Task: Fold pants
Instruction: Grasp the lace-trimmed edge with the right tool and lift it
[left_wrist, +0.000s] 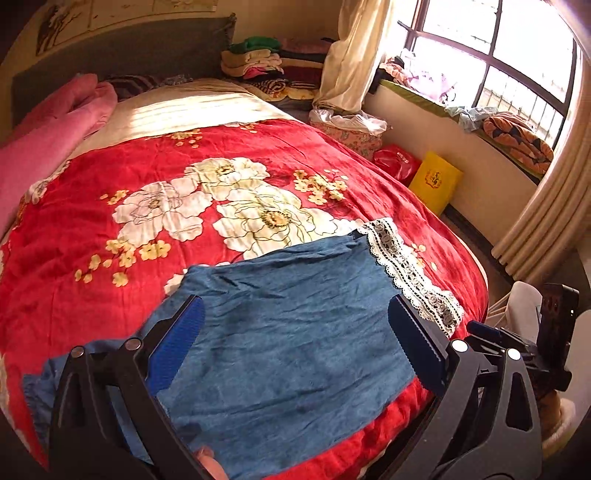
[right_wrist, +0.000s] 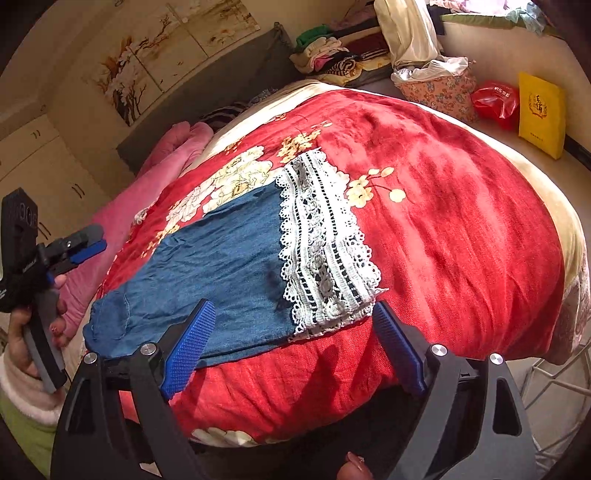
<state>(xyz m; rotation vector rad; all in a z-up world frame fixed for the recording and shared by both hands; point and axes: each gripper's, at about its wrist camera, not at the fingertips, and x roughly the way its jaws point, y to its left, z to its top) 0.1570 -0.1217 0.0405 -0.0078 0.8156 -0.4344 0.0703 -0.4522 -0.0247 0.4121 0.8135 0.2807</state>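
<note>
1. Two grippers, both released: my left gripper (left_wrist: 295, 336) jaws gape wide above the blue pants (left_wrist: 280, 332), gripping nothing.
2. My right gripper (right_wrist: 295, 332) jaws spread too, empty.
3. Pants lie folded on the red floral blanket (right_wrist: 443, 229), lace cuffs (right_wrist: 325, 251) on top.

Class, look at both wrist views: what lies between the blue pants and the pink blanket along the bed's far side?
Only the red floral bedspread: in the right wrist view it separates the blue pants from the pink blanket. The left wrist view shows the same.
</note>
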